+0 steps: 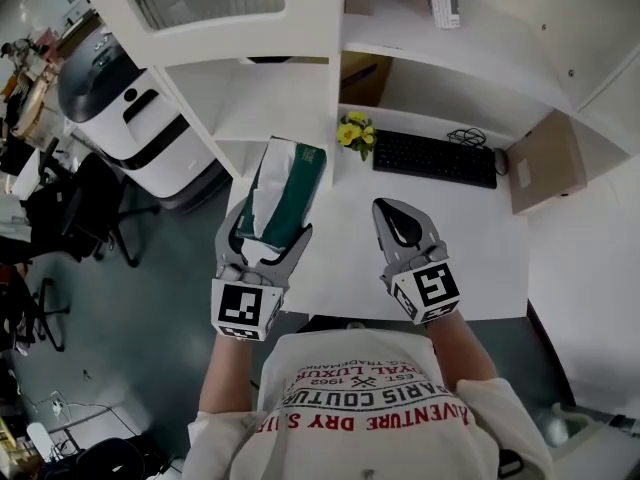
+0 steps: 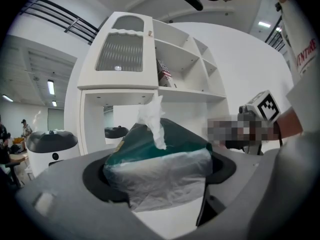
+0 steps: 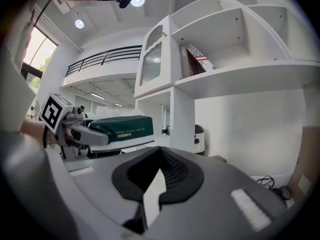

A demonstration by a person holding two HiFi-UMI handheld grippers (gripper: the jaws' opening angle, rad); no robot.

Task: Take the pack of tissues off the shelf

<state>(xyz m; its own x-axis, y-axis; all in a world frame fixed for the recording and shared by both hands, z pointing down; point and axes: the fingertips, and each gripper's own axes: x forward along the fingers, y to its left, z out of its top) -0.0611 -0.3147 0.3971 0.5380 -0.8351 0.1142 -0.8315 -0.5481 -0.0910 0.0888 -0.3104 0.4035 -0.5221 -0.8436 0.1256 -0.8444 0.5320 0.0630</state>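
Here, left tongs (image 1: 268,230) clamped on tissue pack (image 1: 290,173) (lower end hidden), right tongs (image 1: 386,209) together, empty.

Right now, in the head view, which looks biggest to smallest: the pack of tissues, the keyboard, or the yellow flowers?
1. pack of tissues and keyboard: about alike. The pack is nearer the camera, so I won't rank them.
2. yellow flowers: clearly smallest.

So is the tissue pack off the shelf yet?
Yes, it is out. The left gripper clamps the green tissue pack between its jaws, held in the air in front of the white shelf.
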